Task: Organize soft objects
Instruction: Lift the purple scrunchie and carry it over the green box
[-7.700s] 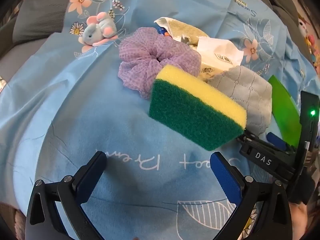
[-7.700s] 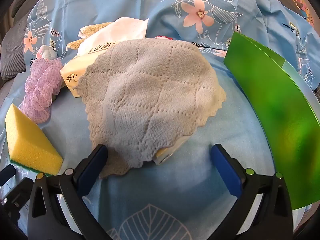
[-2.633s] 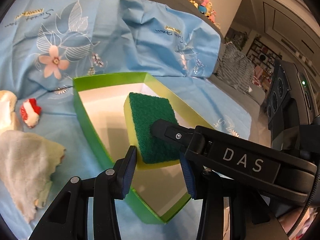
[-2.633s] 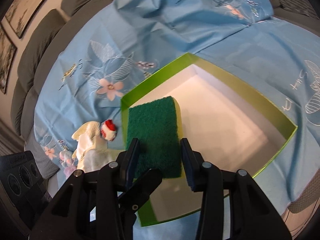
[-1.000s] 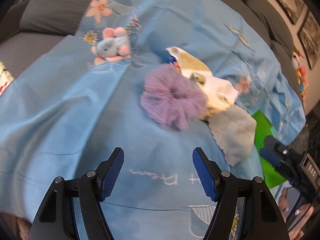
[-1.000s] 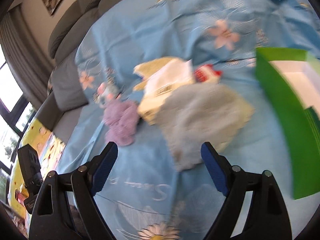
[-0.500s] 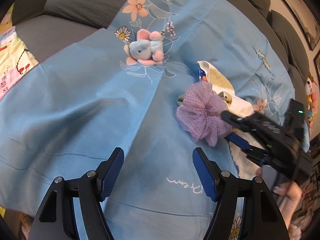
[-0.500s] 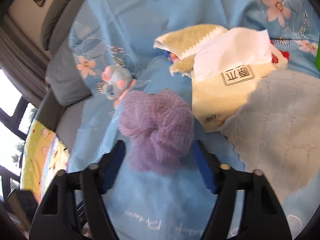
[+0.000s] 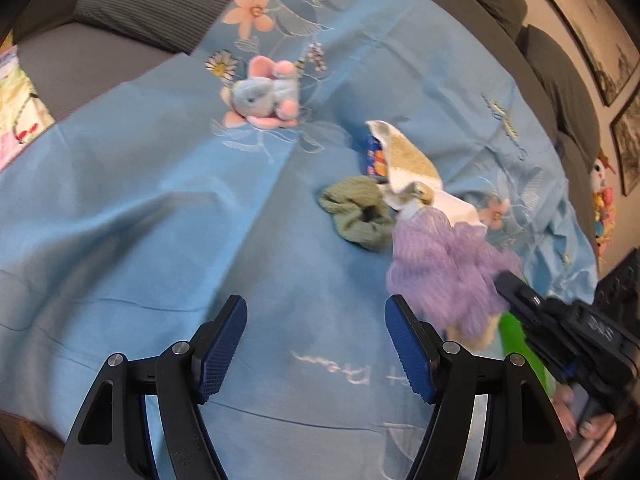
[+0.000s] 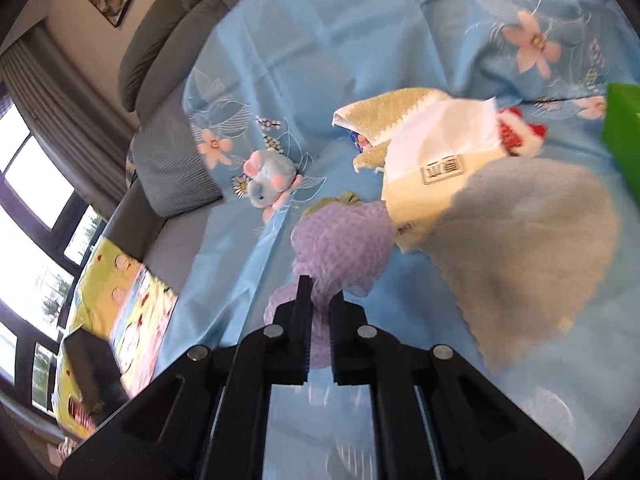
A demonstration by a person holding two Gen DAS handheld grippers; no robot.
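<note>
Your right gripper (image 10: 320, 300) is clamped on the purple mesh scrunchie (image 10: 340, 236), a crumpled, ruffled bunch stretching away from the pads, lifted above the blue floral sheet (image 9: 140, 208). Your left gripper (image 9: 316, 344) hangs with jaws apart, holding nothing. Farther off lie an olive scrunchie (image 9: 356, 212) and a grey plush mouse (image 9: 264, 94).

right gripper (image 10: 320, 304) – clamped on purple scrunchie (image 10: 340, 236) | grey cloth (image 10: 528, 252) – beside it
</note>
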